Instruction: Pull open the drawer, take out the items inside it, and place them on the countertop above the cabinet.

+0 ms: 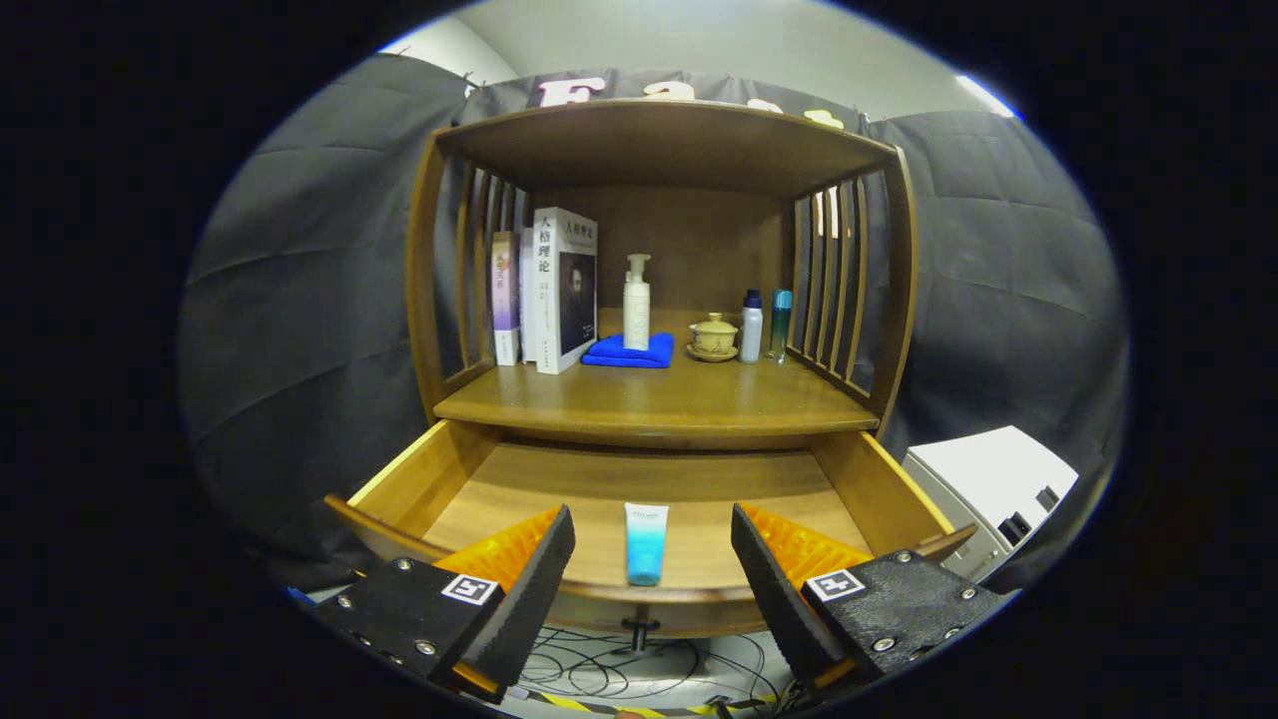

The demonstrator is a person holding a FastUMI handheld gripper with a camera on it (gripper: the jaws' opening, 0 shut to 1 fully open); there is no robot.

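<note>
The wooden drawer (pixel 879 489) stands pulled open under the cabinet's countertop (pixel 654 404). A blue and white tube (pixel 645 542) lies flat on the drawer's floor near its front wall, just ahead of my fingers and centred between them. My gripper (pixel 653 529) is open, fingers wide apart, hovering above the drawer's front edge with nothing held. The drawer's small knob (pixel 639 631) pokes out below the front wall.
On the countertop stand several books (pixel 547 290) at the left, a pump bottle (pixel 636 303) on a folded blue cloth (pixel 629 352), a lidded teacup (pixel 713 337) and two small bottles (pixel 763 326). A white appliance (pixel 998 489) sits to the right. Cables (pixel 609 674) lie on the floor.
</note>
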